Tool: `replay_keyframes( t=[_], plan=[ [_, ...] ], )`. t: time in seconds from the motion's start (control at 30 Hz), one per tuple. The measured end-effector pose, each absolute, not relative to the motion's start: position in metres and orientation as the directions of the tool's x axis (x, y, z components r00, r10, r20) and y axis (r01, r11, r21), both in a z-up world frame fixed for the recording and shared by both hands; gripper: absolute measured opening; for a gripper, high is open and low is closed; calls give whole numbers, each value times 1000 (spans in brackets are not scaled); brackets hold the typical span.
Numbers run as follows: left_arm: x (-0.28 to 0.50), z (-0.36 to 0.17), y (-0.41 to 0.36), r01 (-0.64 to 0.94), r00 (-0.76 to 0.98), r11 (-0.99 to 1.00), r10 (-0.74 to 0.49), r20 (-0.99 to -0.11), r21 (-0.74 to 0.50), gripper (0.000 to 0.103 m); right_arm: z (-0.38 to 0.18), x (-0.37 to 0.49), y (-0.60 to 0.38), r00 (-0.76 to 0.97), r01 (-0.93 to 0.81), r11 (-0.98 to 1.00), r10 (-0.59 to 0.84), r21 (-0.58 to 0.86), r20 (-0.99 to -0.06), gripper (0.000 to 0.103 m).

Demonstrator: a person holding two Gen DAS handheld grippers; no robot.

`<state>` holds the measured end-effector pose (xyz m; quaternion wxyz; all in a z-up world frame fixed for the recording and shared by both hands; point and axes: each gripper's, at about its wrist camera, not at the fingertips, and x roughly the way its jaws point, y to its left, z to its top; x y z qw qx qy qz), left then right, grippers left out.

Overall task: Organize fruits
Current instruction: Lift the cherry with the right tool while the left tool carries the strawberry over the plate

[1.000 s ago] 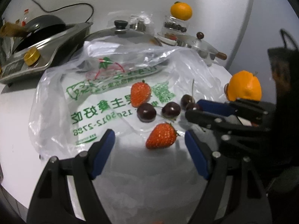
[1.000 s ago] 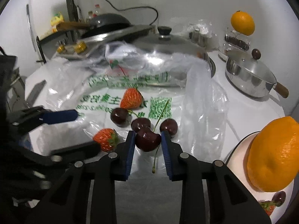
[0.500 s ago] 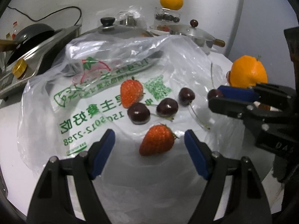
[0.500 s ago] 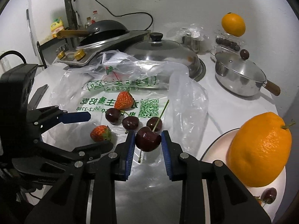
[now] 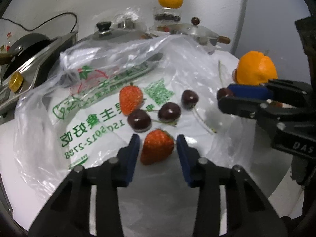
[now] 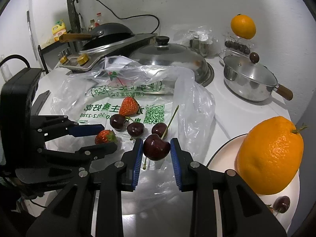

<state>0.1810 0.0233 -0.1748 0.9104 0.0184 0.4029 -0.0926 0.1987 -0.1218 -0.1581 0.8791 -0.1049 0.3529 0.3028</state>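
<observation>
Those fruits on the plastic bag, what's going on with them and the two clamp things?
A person is sorting fruit with two tools. The right hand-held gripper is shut on a dark cherry, held above the plastic bag, beside a plate holding an orange. The left hand-held gripper straddles a strawberry on the bag; whether it grips it is unclear. Another strawberry and three cherries lie on the bag.

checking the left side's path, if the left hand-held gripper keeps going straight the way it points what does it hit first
The near strawberry between the left hand-held gripper fingers; beyond it probably a dark cherry, though depth is unclear.
</observation>
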Motion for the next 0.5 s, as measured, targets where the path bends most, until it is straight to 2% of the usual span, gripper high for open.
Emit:
replay_keyframes(
  t=[0.13, 0.3, 0.5],
  plan=[
    [177, -171, 20, 202, 666, 978, -169, -727, -43, 32, -156, 198, -124, 573, -602, 798, 457, 29, -680, 30],
    [178, -172, 19, 210, 665, 977, -175, -726, -43, 32, -154, 196, -126, 577, -600, 800, 456, 27, -678, 30],
    [183, -175, 22, 208, 644, 977, -169, -746, -42, 38, -155, 194, -126, 575, -599, 800, 456, 30, -679, 30]
  ],
)
